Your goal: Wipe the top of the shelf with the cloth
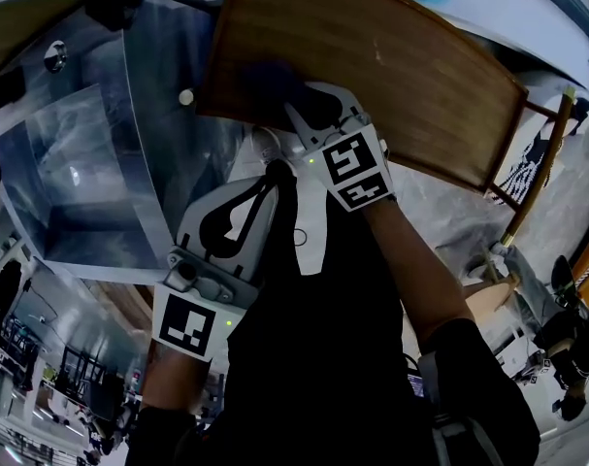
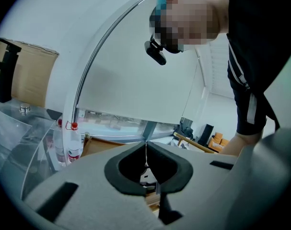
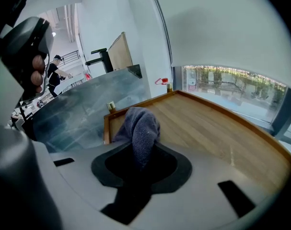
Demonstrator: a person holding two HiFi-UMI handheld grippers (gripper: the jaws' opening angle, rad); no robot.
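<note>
Right tool (image 3: 140, 148) pinches the soft, light cloth (image 3: 143, 124) by a bunched fold above the wooden shelf (image 3: 207, 128); it should drag easily; my left tool (image 2: 146, 166) sits closed, empty

No text legible anywhere, bottle (image 2: 75, 152) label too blurred

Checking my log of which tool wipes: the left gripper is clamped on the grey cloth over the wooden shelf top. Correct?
Not the left: the right gripper is clamped on the grey cloth over the wooden shelf top, as the right gripper view shows. The left gripper is shut on nothing.
</note>
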